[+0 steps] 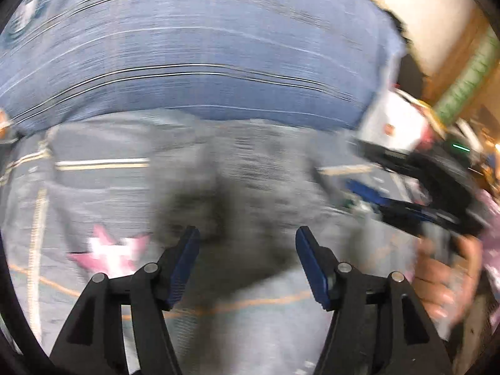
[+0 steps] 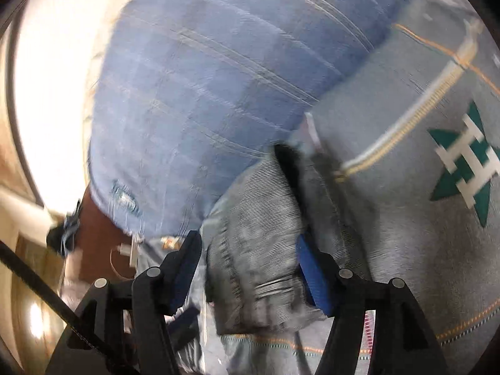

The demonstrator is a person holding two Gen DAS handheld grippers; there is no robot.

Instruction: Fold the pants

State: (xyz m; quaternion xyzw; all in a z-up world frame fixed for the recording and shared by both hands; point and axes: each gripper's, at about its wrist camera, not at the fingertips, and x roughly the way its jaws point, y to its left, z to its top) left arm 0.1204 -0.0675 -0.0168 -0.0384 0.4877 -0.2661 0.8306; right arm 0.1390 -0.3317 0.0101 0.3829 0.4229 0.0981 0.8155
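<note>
Blue denim pants (image 1: 187, 62) lie spread over the upper half of the blurred left wrist view, on a grey cloth (image 1: 93, 193) with a pink star (image 1: 109, 253). My left gripper (image 1: 247, 240) hovers over the grey cloth, open, with nothing between its fingers. In the right wrist view the pants (image 2: 203, 93) show a ripped patch (image 2: 125, 200). A rumpled grey striped fold of fabric (image 2: 256, 225) lies between the fingers of my right gripper (image 2: 247, 247). Its jaws stand apart and only the right pad is close to the fold. The right gripper (image 1: 368, 197) also shows in the left wrist view, held by a hand (image 1: 447, 281).
The grey cloth carries a teal star with a white H (image 2: 465, 162) and a zip-like trim (image 2: 406, 125). A white box (image 1: 393, 125) and clutter sit past the cloth's right edge. Brown floor (image 2: 97, 234) and a pale wall (image 2: 53, 93) lie beyond the pants' edge.
</note>
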